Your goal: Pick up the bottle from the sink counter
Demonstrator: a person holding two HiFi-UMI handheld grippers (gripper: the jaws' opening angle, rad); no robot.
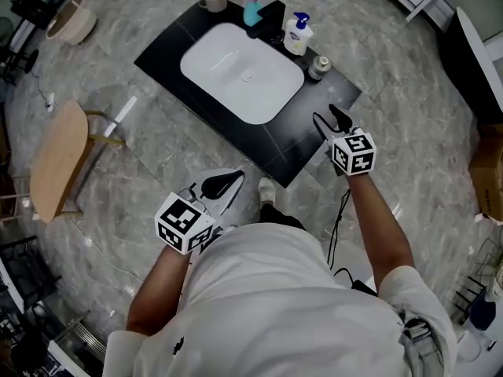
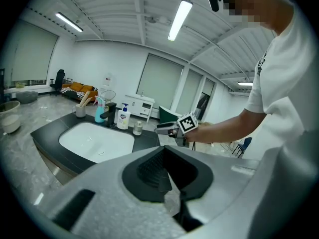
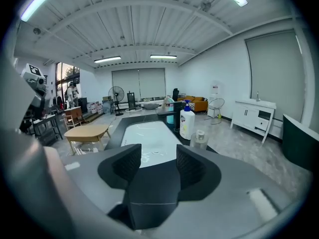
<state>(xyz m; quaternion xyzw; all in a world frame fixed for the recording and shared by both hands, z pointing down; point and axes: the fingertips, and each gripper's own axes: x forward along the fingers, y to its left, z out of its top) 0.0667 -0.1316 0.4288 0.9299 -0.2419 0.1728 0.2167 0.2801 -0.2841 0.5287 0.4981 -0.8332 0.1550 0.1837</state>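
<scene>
Poised at the right corner of the sink counter (image 1: 167,53) with right gripper (image 1: 331,121), jaws apart, empty, aimed for the white pump bottle (image 1: 298,34) upright at the back edge by the faucet (image 1: 272,22). Holding left gripper (image 1: 223,185) clear, jaws together.

1. No legible text, brand name or number anywhere.
2. Pump bottle (image 1: 297,36) on the counter (image 1: 169,53), behind the sink (image 1: 242,73): blue label patch, print too small to read.
3. Marker cube (image 1: 353,153) on the right gripper (image 1: 328,121), in front of the sink: black-and-white square code only, no letters or digits.
4. Marker cube (image 1: 185,222) on the left gripper (image 1: 222,184): same kind of code, no characters.
</scene>
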